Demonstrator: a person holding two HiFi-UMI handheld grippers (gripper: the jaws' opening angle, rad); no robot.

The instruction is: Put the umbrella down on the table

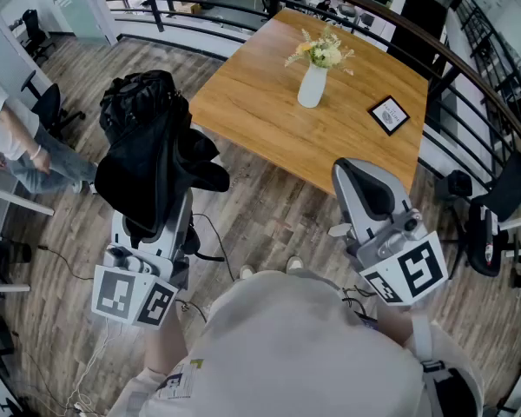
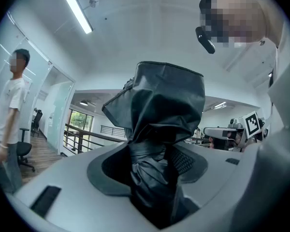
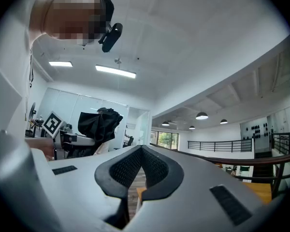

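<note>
**Umbrella in the left gripper, not yet over the table**

Head view: the left gripper [image 1: 156,220] is clamping the folded black umbrella [image 1: 152,159] over the wooden floor, just left of the table [image 1: 269,102]. No part of the bundle is resting on the tabletop. The right gripper [image 1: 358,181] is hanging free nearer the table's front edge. To do this step well, the left hand should be carrying the bundle over the bare near corner, keeping well apart from the vase [image 1: 313,85] and the small frame [image 1: 389,115]. It should then be lowering the bundle until its long side is lying flat, and only then letting go.

Left gripper view: the crumpled fabric is sitting squeezed between both pads, filling the gap. The umbrella appears to be crossing the jaws and rising above them, so its long axis is looking closer to upright than level. The broad bunched end is pointing up and away from the person. Which end carries the handle is not showing.

Right gripper view: its jaws are pressing tip to tip with nothing between them. The umbrella is showing at far left, standing above the other gripper.
</note>
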